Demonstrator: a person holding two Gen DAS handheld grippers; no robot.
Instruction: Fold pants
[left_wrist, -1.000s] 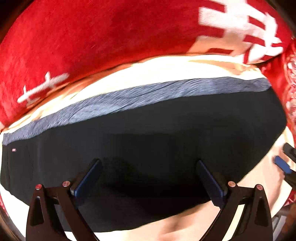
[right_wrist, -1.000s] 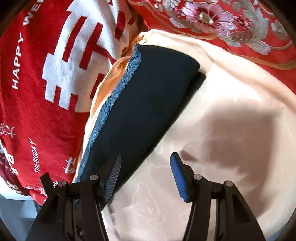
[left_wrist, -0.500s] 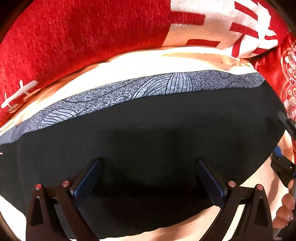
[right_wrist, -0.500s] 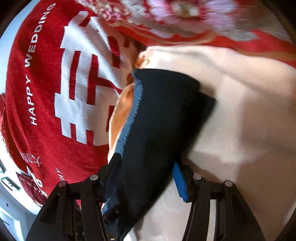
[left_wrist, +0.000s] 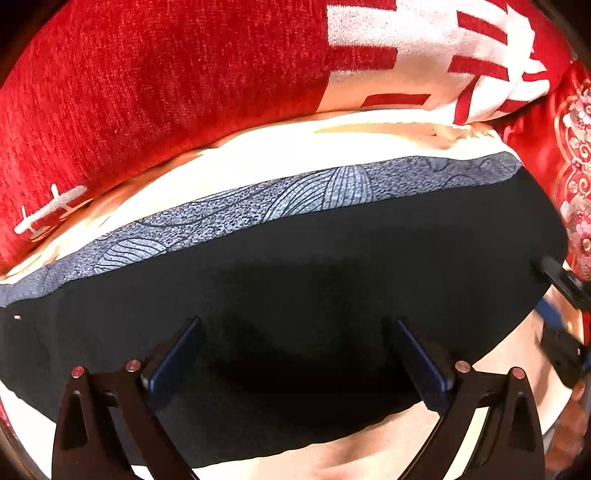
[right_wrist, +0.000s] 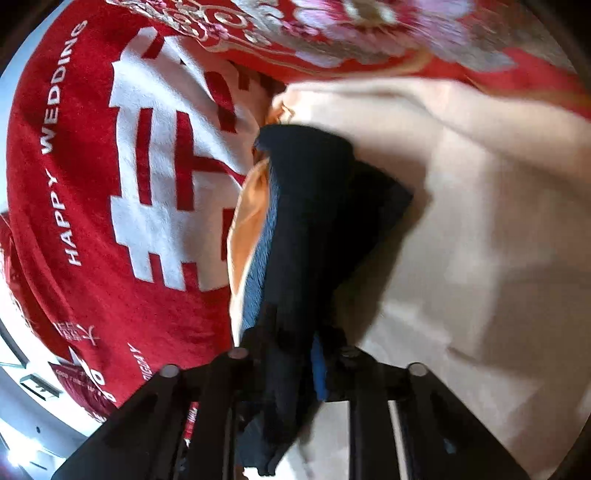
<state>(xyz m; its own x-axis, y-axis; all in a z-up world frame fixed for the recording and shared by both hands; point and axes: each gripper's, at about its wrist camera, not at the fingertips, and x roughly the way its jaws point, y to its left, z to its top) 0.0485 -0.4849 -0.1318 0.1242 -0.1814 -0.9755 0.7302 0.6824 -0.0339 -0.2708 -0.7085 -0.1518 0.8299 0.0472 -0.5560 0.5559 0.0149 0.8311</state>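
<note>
The black pants (left_wrist: 332, 273) lie folded on a cream sheet (left_wrist: 280, 158), with a grey patterned waistband (left_wrist: 280, 203) along the far edge. My left gripper (left_wrist: 295, 354) is open, its fingers wide apart over the near part of the pants, holding nothing. In the right wrist view the pants (right_wrist: 314, 206) run up from my right gripper (right_wrist: 295, 365), which is shut on their near end and lifts it off the cream sheet (right_wrist: 480, 240). The right gripper (left_wrist: 565, 291) also shows at the right edge of the left wrist view.
A red plush blanket (left_wrist: 166, 92) with white characters lies behind the pants and at the left in the right wrist view (right_wrist: 110, 184). A red embroidered floral cover (right_wrist: 369, 37) lies at the far right side.
My right gripper moved onto the end of the pants, closed on it and raised it. My left gripper moved closer over the pants and stayed open.
</note>
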